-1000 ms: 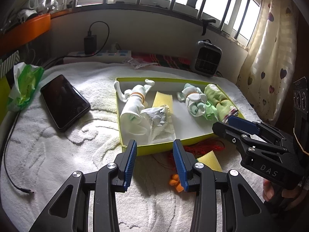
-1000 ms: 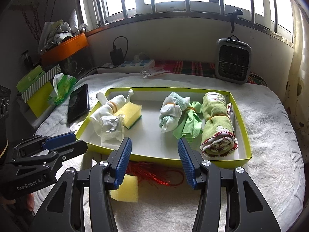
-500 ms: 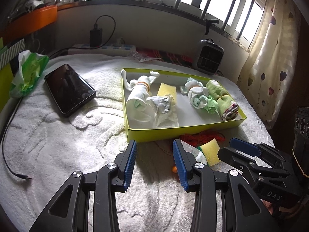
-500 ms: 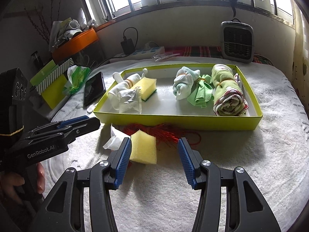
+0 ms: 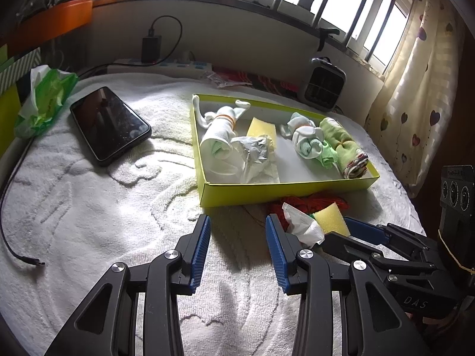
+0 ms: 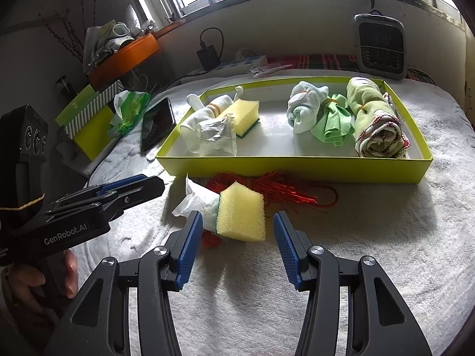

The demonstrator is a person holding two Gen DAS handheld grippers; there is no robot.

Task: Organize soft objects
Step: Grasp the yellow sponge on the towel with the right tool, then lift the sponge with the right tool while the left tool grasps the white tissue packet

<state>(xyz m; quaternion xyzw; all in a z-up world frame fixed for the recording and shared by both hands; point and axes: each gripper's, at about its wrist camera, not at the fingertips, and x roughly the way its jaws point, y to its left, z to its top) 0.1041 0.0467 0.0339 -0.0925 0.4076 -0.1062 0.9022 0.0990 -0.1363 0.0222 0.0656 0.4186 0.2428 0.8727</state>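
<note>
A yellow-green tray point(image 6: 297, 167) point(image 5: 285, 191) holds a white rolled sock point(image 6: 199, 118), crumpled paper point(image 6: 218, 136), a yellow sponge point(image 6: 245, 112), a pale sock bundle point(image 6: 305, 105), a green cloth point(image 6: 334, 121) and a rolled green towel point(image 6: 377, 118). In front of the tray lie a loose yellow sponge point(image 6: 241, 215) point(image 5: 331, 218), a white tissue point(image 6: 196, 201) point(image 5: 301, 224) and red tinsel string point(image 6: 279, 188). My right gripper point(image 6: 237, 246) is open, just short of the loose sponge. My left gripper point(image 5: 237, 247) is open and empty over the towel, left of the sponge.
A black phone point(image 5: 109, 126) and a green tissue pack point(image 5: 44, 101) lie left of the tray on the white towel-covered surface point(image 5: 89, 222). A small heater point(image 6: 380, 47) and a power strip point(image 5: 166, 65) stand at the back. A cable point(image 5: 12, 207) runs along the left edge.
Both grippers have pulled back from the tray toward the near side. The loose sponge, tissue and string now lie in full view just ahead of the right gripper. Both stay open.
</note>
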